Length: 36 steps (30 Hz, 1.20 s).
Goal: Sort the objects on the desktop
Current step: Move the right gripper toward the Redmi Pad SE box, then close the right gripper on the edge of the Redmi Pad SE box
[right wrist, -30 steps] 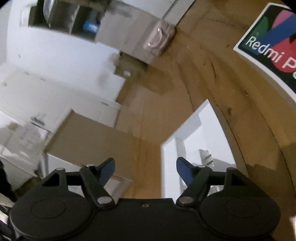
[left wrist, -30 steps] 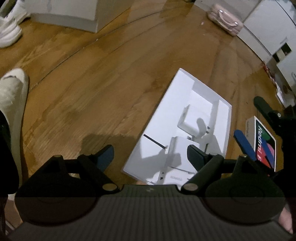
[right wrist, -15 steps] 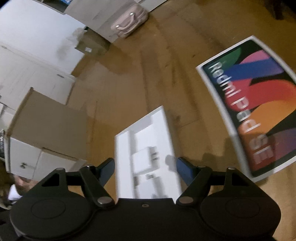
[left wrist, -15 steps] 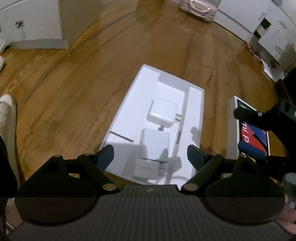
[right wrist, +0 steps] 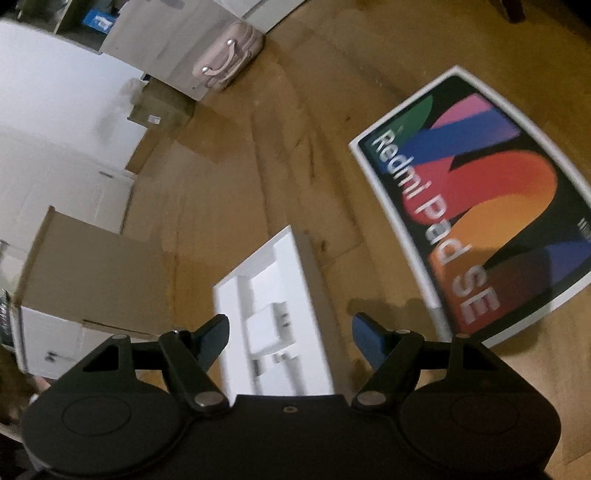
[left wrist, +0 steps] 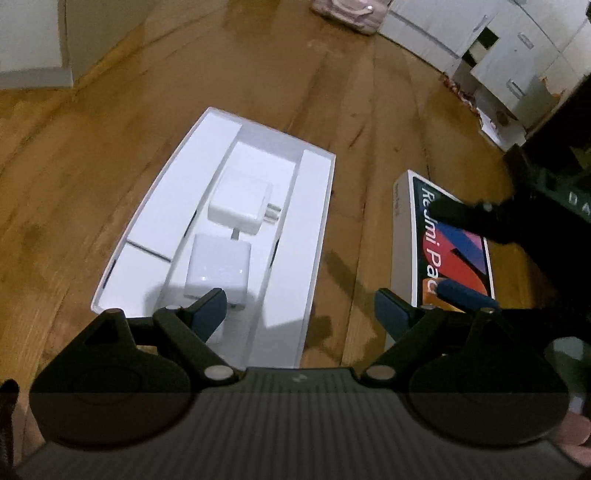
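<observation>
An open white box tray lies on the wooden floor with two white charger blocks in its middle channel: one with prongs and a square one nearer me. My left gripper hovers open above the tray's near end, nothing between its blue pads. To the right lies the colourful Redmi Pad SE box. My right gripper reaches over that box. In the right wrist view the right gripper stands open and empty above the tray, with the Redmi box to its right.
A pink bag stands at the far edge of the floor beside white cabinets. A white cabinet is at the far left. A brown cardboard box sits left of the tray. Bare wooden floor surrounds the tray.
The left view has swung so the tray sits straighter and nearer the centre, with more of the Redmi box showing. The right view has tipped from the wall down to the floor.
</observation>
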Motion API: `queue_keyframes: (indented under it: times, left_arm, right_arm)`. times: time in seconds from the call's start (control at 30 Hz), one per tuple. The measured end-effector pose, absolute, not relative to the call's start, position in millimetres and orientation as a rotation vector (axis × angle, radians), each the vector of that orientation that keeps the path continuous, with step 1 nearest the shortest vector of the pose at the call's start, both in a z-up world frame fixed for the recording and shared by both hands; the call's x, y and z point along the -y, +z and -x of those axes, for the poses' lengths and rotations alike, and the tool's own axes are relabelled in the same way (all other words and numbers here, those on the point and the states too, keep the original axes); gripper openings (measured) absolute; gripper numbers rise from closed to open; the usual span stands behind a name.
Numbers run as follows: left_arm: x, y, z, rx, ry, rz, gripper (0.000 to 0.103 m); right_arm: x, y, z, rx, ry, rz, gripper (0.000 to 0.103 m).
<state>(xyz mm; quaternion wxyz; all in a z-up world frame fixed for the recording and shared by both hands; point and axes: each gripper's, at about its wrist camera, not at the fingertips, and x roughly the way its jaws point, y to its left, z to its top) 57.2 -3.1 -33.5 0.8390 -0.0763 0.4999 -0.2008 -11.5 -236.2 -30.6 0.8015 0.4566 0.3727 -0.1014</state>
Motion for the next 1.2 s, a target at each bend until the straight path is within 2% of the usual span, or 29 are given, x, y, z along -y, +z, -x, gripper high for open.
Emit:
queue_keyframes:
  times: [0.1, 0.27, 0.47, 0.6, 0.67, 0.83, 1.03, 1.2]
  left_arm:
    - [8.7, -36.4, -58.1, -1.045, -0.441, 0.189, 0.088]
    - [27.0, -48.6, -54.2, -1.059, -0.5, 0.275, 0.088]
    - [60.6, -51.7, -47.3, -1.075, -0.569, 0.277, 0.088]
    - [83.5, -54.7, -41.3, -1.048, -0.604, 0.233, 0.088]
    - [94.1, -61.9, -40.3, -1.053, -0.622, 0.237, 0.088]
    - [112.8, -75.0, -43.4, -1.057, -0.652, 0.236, 0.088]
    - [134.8, -88.0, -42.1, -1.068, -0.626, 0.102, 0.088]
    - [141.0, -92.4, -39.4, -1.069, -0.596, -0.022, 0.09]
  right_arm:
    - [248.0, -26.8, 21.1, -0.824, -0.294, -0.936, 0.079]
    - [254.4, -4.4, 24.0, -0.927, -0.446, -0.616, 0.079]
    - [282.7, 3.2, -18.3, -1.054, -0.308, -0.521, 0.079]
    - [282.4, 6.9, -19.9, -1.177, -0.171, -0.118, 0.079]
    - [303.4, 3.6, -12.0, -1.14, -0.177, -0.161, 0.084]
    - [354.4, -37.1, 3.6, -1.144, -0.142, -0.482, 0.085]
    - [371.5, -61.1, 27.8, -1.079, -0.223, -0.533, 0.085]
    - [361.5, -71.3, 27.2, -1.064, -0.288, -0.405, 0.086]
